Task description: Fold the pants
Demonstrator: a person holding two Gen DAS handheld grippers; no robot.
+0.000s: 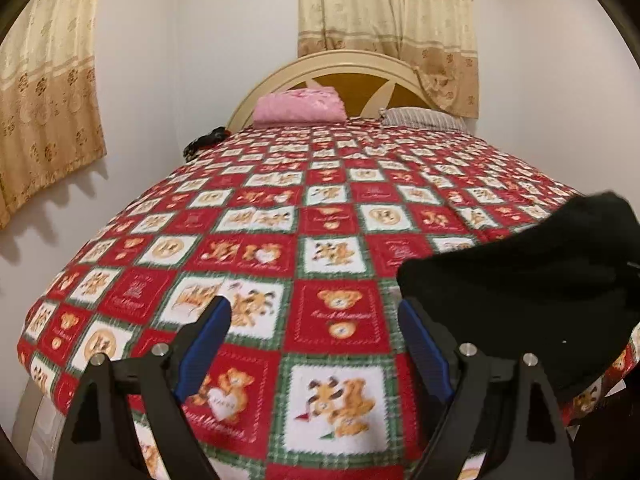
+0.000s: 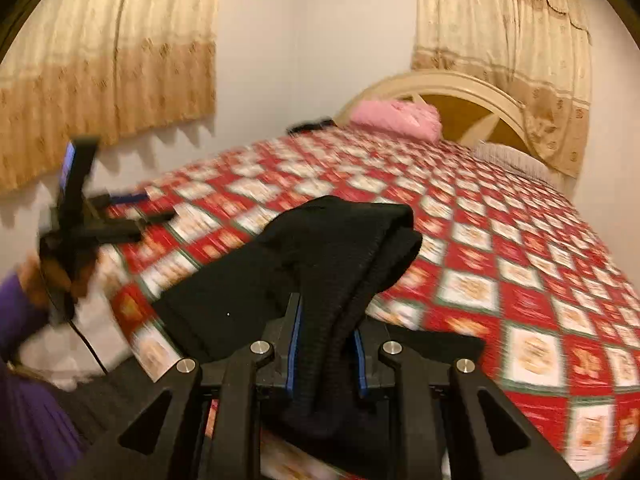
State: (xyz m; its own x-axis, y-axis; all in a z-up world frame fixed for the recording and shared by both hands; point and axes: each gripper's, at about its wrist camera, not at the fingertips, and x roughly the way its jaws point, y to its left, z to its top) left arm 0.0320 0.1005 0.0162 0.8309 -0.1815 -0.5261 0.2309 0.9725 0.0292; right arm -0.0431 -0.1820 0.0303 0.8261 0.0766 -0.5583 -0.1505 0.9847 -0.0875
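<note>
The black pants lie bunched near the foot of the bed, on the red teddy-bear quilt. My right gripper is shut on a thick fold of the pants and holds it up off the quilt. In the left wrist view the pants are a dark heap at the right. My left gripper is open and empty above the quilt, to the left of the pants. It also shows in the right wrist view at the far left, held in a hand.
A pink folded blanket and a striped pillow lie at the headboard. A dark object sits at the bed's far left edge. Curtains hang on the walls. A purple sleeve is at lower left.
</note>
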